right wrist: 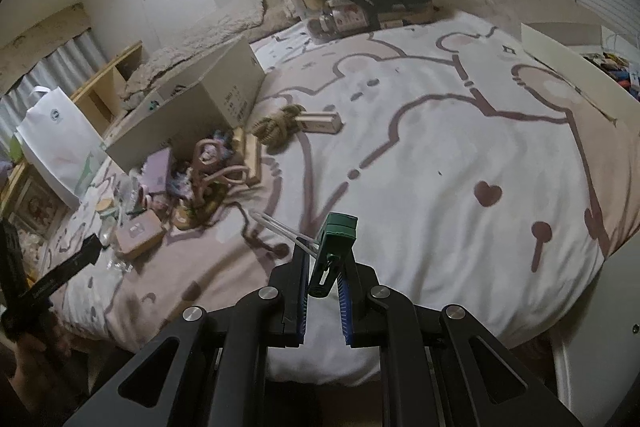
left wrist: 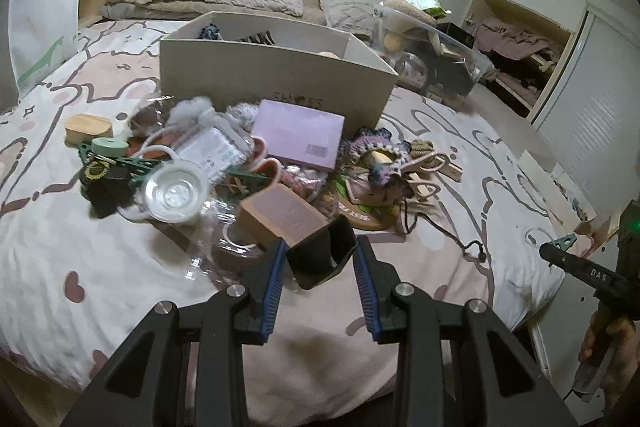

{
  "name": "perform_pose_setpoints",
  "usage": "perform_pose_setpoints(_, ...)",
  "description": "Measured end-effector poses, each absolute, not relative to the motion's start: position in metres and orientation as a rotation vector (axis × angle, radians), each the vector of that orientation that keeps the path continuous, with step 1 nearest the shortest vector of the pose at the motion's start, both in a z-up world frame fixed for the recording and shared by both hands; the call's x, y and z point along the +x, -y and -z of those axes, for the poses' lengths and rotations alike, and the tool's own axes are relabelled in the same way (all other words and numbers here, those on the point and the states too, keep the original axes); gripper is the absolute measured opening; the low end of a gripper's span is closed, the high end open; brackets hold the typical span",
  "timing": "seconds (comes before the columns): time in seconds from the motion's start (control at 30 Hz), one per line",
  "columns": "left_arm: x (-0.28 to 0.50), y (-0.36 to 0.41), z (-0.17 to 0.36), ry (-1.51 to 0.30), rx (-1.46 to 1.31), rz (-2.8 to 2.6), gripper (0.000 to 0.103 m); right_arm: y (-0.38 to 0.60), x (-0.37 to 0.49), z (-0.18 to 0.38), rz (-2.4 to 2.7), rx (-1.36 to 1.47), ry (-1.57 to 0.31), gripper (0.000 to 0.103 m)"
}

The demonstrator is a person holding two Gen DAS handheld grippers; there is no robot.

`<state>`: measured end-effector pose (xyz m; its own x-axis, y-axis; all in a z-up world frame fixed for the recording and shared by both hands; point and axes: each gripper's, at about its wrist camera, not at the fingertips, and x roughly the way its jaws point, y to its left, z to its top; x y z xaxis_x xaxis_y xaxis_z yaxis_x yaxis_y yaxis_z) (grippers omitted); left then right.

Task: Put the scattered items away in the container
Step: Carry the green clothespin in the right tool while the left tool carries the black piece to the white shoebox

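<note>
A bedroom, its bed (right wrist: pixel 440 131) under a pink bear-print duvet. Nearest, the left gripper (left wrist: pixel 320 259) has its jaws clenched on a small black open-ended box (left wrist: pixel 320 255); the right gripper (right wrist: pixel 322 267) grips a green plastic clip (right wrist: pixel 334 239). Beyond lies the clutter, just before the beige cardboard shoebox (left wrist: pixel 276 75). Both loads look ready to be carried over its rim and released.

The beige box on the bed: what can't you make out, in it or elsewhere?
- Beige box: left wrist view, its front wall hides most contents; right wrist view shows only its outside.
- Box lettering: left wrist view, blurred and partly covered by the lilac book.
- Clear bowl: left wrist view, motion-blurred.
</note>
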<state>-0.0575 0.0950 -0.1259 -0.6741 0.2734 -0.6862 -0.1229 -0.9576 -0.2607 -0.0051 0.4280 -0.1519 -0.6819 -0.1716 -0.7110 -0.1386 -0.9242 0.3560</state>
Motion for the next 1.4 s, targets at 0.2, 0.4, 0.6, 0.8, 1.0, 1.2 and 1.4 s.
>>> perform_pose_setpoints(0.2,-0.058,-0.072,0.122,0.282,-1.126,-2.697,0.034,-0.414,-0.013,0.148,2.783,1.211,0.652,0.014)
perform_pose_setpoints(0.4,-0.063,-0.049,0.121,0.281,-1.135,-2.730,0.034,-0.390,-0.031,0.146,2.752,1.211,0.617,0.014)
perform_pose_setpoints(0.6,-0.073,-0.029,0.115,0.282,-1.108,-2.763,0.034,-0.365,-0.056,0.139,2.740,1.187,0.557,0.014)
perform_pose_setpoints(0.8,-0.090,-0.011,0.110,0.308,-1.089,-2.792,0.034,-0.345,-0.083,0.133,2.719,1.175,0.505,0.014)
perform_pose_setpoints(1.0,-0.111,0.001,0.103,0.309,-1.058,-2.811,0.034,-0.326,-0.107,0.123,2.713,1.123,0.453,0.014)
perform_pose_setpoints(1.2,-0.134,0.006,0.093,0.301,-0.998,-2.822,0.034,-0.309,-0.132,0.113,2.698,1.095,0.395,0.014)
perform_pose_setpoints(1.4,-0.160,0.004,0.081,0.282,-0.943,-2.827,0.034,-0.288,-0.157,0.097,2.686,1.039,0.304,0.014)
